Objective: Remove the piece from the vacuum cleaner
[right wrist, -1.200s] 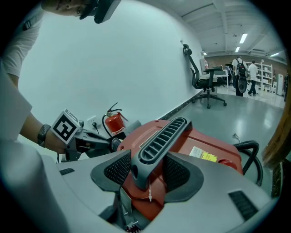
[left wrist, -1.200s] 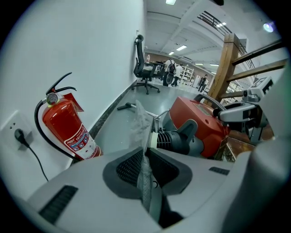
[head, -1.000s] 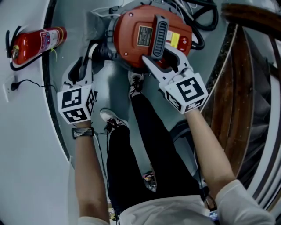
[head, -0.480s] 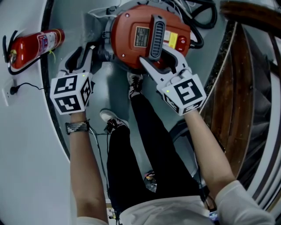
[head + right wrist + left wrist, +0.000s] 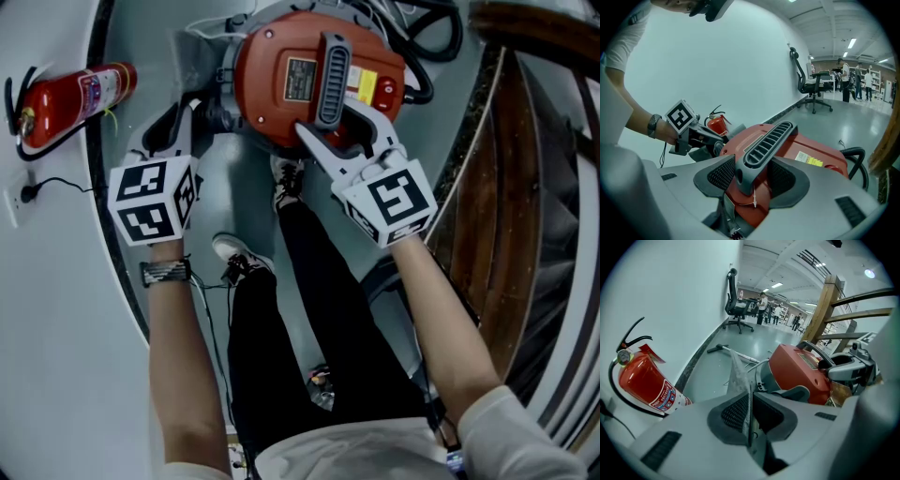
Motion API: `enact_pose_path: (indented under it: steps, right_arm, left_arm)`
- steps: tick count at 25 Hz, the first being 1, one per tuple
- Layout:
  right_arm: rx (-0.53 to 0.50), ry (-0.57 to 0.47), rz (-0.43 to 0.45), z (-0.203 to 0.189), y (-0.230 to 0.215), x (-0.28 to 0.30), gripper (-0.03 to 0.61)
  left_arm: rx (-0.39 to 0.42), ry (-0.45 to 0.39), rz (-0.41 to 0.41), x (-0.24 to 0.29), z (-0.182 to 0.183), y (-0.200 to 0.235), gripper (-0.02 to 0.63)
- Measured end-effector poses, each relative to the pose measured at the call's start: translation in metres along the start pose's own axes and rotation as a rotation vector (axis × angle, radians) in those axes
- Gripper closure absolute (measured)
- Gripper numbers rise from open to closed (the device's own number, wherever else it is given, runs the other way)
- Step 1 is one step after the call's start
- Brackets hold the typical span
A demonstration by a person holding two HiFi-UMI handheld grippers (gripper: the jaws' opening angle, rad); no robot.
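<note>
Since a second ago the left claw point(image 5: 749, 397) has slid outward and up along the side of the vacuum cleaner point(image 5: 281, 84), and its jaws have just been closing. They now pinch the piece point(image 5: 737, 380), with almost no gap left between the pads.

That piece is a thin, pale grey sheet with a cloth-like surface. It stands on edge and tapers to a point past the claw tips. It sits just beside the vacuum cleaner's grey end, on the side toward the wall. Whether it is still joined to the machine cannot be told.

On the floor point(image 5: 225, 197) stands one vacuum cleaner, red-bodied, with one ribbed grey handle point(image 5: 768, 140) and one black hose point(image 5: 441, 37). The right claw point(image 5: 754, 176) is pressed onto the near end of that handle, a pad on each side.

One red fire extinguisher point(image 5: 70, 94) lies by the wall. One black office chair point(image 5: 736, 305) stands far down the hall.
</note>
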State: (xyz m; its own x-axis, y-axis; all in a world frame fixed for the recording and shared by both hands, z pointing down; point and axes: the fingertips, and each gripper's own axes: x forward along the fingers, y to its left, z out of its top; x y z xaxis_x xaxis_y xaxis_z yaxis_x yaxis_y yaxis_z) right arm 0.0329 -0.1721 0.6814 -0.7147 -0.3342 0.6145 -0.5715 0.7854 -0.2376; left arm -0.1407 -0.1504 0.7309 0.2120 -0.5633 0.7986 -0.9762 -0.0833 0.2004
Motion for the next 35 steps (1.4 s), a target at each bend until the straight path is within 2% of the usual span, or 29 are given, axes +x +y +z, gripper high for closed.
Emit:
enact_pose_path:
  steps: [5,12,17,24,32,35]
  right_arm:
    - [-0.005,-0.007,-0.003,0.001,0.000,0.000,0.359]
    - [-0.017,-0.012,-0.005,0.000,-0.001,0.000,0.359]
    - [-0.022,-0.010,-0.008,0.000,-0.001,0.000,0.359]
    - [-0.028,-0.012,-0.010,0.000,-0.001,0.000,0.359]
    - [-0.039,-0.015,-0.018,0.000,-0.001,0.000,0.359]
    - [-0.040,-0.017,-0.018,0.000,0.000,0.000,0.359]
  left_arm:
    - [-0.176,-0.041,0.022,-0.001,-0.001,0.007,0.583]
    - [-0.221,-0.058,0.043,-0.002,-0.002,0.010,0.584]
    - [-0.357,-0.079,0.031,-0.003,-0.004,0.016,0.584]
    - [-0.429,-0.096,0.027,-0.003,-0.007,0.018,0.584]
    - [-0.568,-0.118,0.013,-0.003,-0.008,0.021,0.584]
    - [-0.505,-0.110,0.036,-0.004,-0.008,0.020,0.581]
